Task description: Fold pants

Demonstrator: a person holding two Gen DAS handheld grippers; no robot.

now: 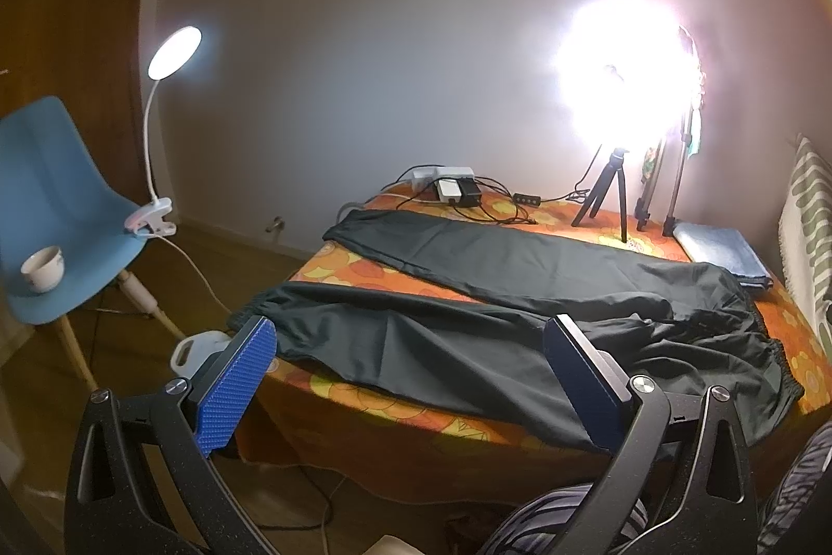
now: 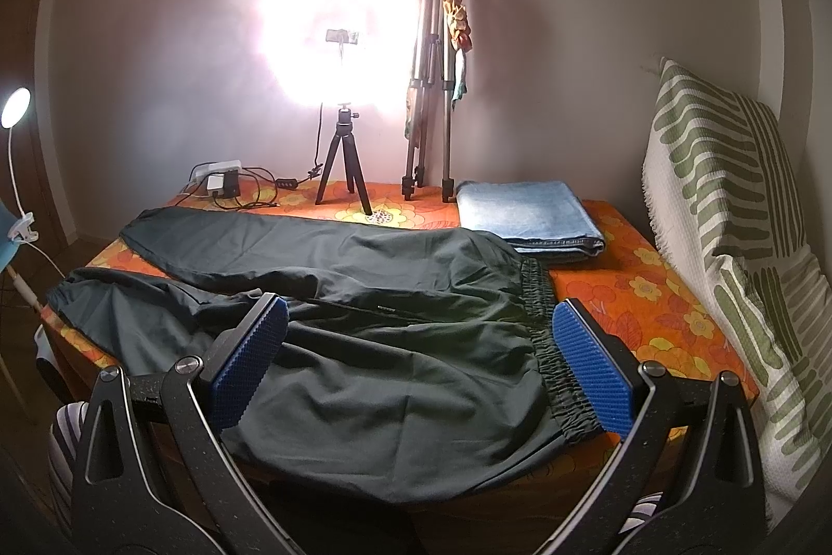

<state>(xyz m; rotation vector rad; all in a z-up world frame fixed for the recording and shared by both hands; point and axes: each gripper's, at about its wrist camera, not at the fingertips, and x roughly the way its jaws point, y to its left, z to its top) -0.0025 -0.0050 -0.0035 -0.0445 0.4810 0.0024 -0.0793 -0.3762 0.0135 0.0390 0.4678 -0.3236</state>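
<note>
Dark green pants (image 2: 364,295) lie spread, legs apart, across the flower-patterned worktop (image 2: 650,295), waistband at the right. Left tool (image 1: 411,378) and right tool (image 2: 421,357) hover wide and empty above the near edge; folding appears not yet begun, and the next move likely calls for gripping the near leg.

A blazing ring light (image 2: 338,35) is seen on a small black tripod (image 2: 343,162) at the far edge of the table (image 2: 650,289), which is draped in orange flowered cloth. Folded jeans (image 2: 528,217) are laid near a folded metal tripod (image 2: 429,87), with a power strip (image 2: 218,170) and cables further left. A blue chair (image 1: 57,211) is occupied by a cup (image 1: 44,269) and a clip lamp (image 1: 174,53).
</note>
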